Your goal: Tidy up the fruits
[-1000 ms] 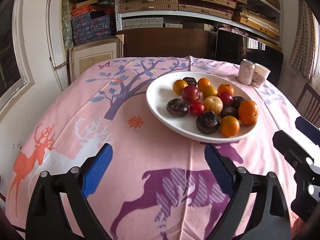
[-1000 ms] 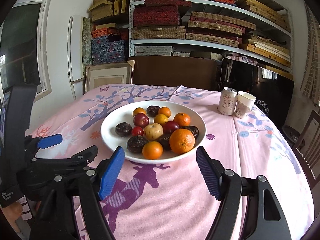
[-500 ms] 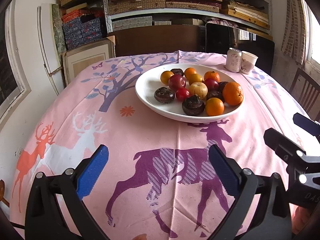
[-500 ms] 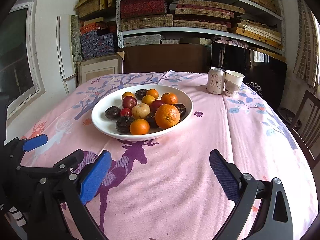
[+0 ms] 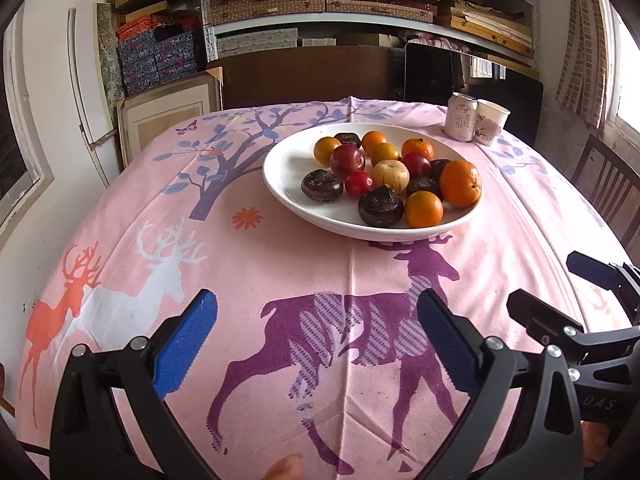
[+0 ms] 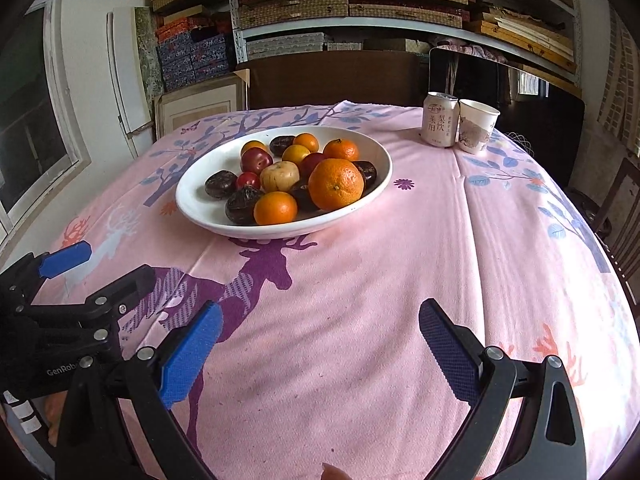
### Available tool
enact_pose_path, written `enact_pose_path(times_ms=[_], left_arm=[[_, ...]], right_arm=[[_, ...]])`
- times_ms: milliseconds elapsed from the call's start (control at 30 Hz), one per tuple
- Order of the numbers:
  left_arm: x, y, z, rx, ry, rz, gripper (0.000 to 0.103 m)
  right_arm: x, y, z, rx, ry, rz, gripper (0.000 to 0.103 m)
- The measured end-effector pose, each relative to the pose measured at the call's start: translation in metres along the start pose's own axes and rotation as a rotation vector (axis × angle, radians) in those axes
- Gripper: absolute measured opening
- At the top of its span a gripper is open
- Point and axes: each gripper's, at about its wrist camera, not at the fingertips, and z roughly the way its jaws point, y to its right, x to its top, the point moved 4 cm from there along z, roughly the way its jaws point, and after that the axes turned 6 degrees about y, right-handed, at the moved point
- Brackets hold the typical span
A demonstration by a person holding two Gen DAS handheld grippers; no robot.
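Observation:
A white bowl (image 5: 288, 168) (image 6: 192, 200) stands on the pink tablecloth, holding several fruits: a big orange (image 5: 460, 183) (image 6: 336, 184), small oranges, red plums, dark brown chestnut-like fruits and a pale yellow fruit (image 5: 391, 175) (image 6: 279, 176). My left gripper (image 5: 316, 344) is open and empty over the cloth, well short of the bowl. My right gripper (image 6: 320, 348) is open and empty, near the front edge, to the right of the left one. Each gripper shows at the edge of the other's view.
A drink can (image 6: 440, 119) and a paper cup (image 6: 477, 126) stand at the far right of the table. A wooden chair (image 5: 608, 188) is at the right. Shelves with boxes and a dark cabinet stand behind the table.
Both grippers have drawn back from the bowl toward the near edge of the table. The bowl now looks farther away. Both stay open.

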Motion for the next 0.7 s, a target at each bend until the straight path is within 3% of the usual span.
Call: enact_pose_path(times_ms=[700], left_arm=[[-0.0001, -0.0037, -0.0087, -0.011, 0.009, -0.025, 0.098]], right_arm=[[0.0028, -0.0010, -0.0082, -0.012, 0.041, -0.011, 0.099]])
